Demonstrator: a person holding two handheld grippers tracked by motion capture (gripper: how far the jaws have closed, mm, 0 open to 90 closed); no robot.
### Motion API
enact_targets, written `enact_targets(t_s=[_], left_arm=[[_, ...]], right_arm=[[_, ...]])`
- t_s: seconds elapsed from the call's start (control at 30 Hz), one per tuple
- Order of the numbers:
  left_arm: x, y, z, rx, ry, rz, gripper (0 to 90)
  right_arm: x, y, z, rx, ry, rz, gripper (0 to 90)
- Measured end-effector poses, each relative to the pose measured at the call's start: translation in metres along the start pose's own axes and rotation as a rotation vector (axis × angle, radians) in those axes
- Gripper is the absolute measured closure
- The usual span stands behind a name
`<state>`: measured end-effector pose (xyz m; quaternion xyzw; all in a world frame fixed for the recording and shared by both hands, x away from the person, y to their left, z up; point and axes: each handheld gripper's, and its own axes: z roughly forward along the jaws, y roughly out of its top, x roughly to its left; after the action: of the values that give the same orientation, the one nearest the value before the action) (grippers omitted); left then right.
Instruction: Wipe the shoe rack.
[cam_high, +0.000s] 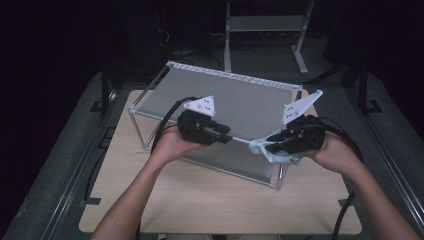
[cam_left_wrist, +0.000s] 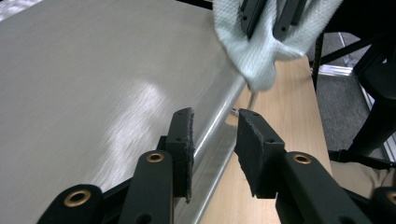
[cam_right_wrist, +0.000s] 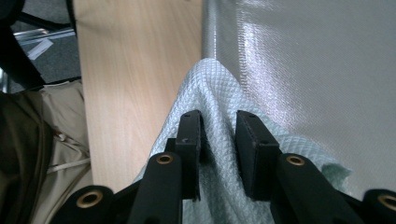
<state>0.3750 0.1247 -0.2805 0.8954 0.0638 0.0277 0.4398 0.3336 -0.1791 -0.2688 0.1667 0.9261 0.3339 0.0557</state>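
A low metal-framed rack (cam_high: 230, 100) with a grey sheet top (cam_left_wrist: 84, 79) (cam_right_wrist: 317, 60) stands on the wooden table (cam_high: 200, 195). A pale blue-green quilted cloth (cam_high: 272, 155) (cam_left_wrist: 252, 60) (cam_right_wrist: 210, 88) hangs at the rack's front rail near its right corner. My right gripper (cam_high: 267, 142) (cam_right_wrist: 218, 123) is shut on a fold of this cloth; the cloth bunches up between its pads and drapes around them. My left gripper (cam_high: 227, 137) (cam_left_wrist: 215, 126) is open a short way to the left, its jaws standing on either side of the front rail (cam_left_wrist: 219, 116) with a gap on both sides.
The table's right edge (cam_left_wrist: 310, 84) lies just past the rack's corner, with dark floor beyond. A light metal stand (cam_high: 265, 30) rises behind the table. Black cables (cam_high: 165, 120) trail from both grippers. The person's lap (cam_right_wrist: 28, 140) is at the table's near edge.
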Motion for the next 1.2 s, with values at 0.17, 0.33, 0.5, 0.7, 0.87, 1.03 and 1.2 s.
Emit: enact_targets(t_s=[0.17,0.33,0.5,0.7,0.87,1.03,1.2], left_arm=[[0.012,-0.016,-0.011,-0.009,0.016,-0.051,66.9],[0.017,-0.014,-0.026,-0.053,0.005,-0.038,64.1],[0.03,-0.019,-0.04,-0.061,0.029,-0.054,62.8],[0.042,-0.031,-0.038,0.021,0.027,-0.08,61.6],[0.043,-0.036,-0.036,0.0,0.028,-0.112,62.0],[0.037,-0.037,-0.04,0.006,0.029,-0.116,64.7],[0.03,-0.041,-0.045,0.005,0.032,-0.12,64.7]], right_arm=[[-0.015,-0.013,-0.008,-0.037,-0.015,0.04,74.5],[-0.017,-0.013,-0.009,-0.037,0.0,0.027,74.8],[-0.018,-0.016,-0.013,-0.019,0.04,0.009,75.1],[-0.019,-0.027,-0.021,-0.03,0.081,0.009,75.4],[-0.022,-0.028,-0.022,-0.032,0.074,0.015,75.7],[-0.03,-0.029,-0.022,-0.035,0.03,0.033,76.5],[-0.035,-0.022,-0.019,-0.022,-0.02,0.044,76.6]])
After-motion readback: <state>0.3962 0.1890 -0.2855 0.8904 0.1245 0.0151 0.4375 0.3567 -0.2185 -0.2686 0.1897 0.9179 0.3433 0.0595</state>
